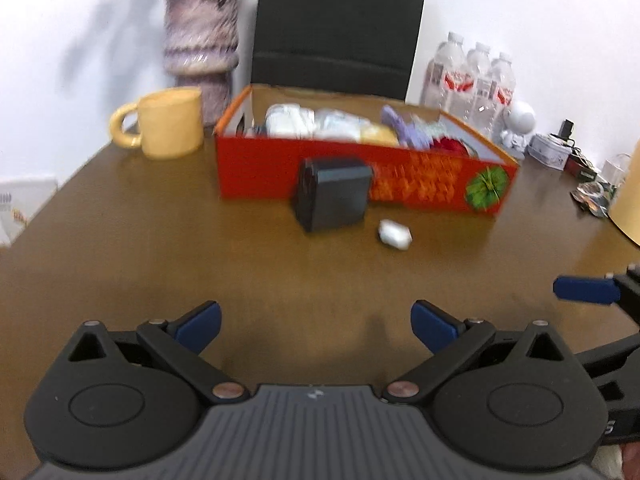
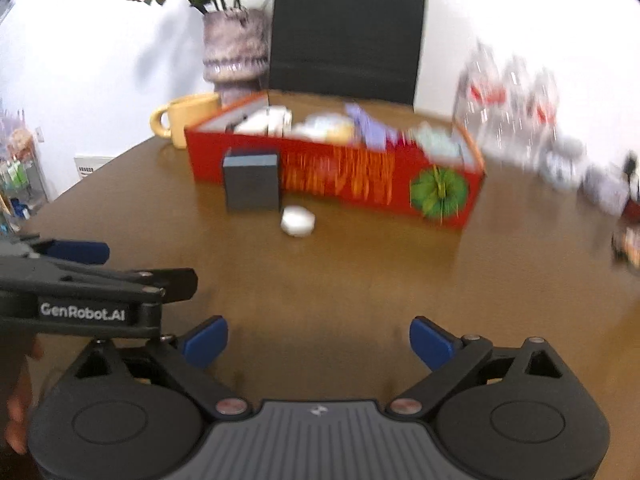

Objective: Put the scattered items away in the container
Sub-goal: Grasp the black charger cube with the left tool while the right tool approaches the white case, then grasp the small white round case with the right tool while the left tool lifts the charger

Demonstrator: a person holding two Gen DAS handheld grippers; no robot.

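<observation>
- left gripper (image 1: 316, 326) and right gripper (image 2: 319, 343) both hang over the bare near part of the brown table (image 1: 160, 248), jaws spread wide, nothing between them.
- further off, a small white item (image 1: 395, 233) lies beside a dark box (image 1: 332, 194).
- the dark box stands against the red container (image 1: 424, 184), already filled with items.
- yellow mug (image 1: 168, 122) behind, left.

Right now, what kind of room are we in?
Probably an office or meeting room. There is a big brown table with a black chair pushed up to it, a pack of water bottles by the wall, and a vase of flowers.
</observation>
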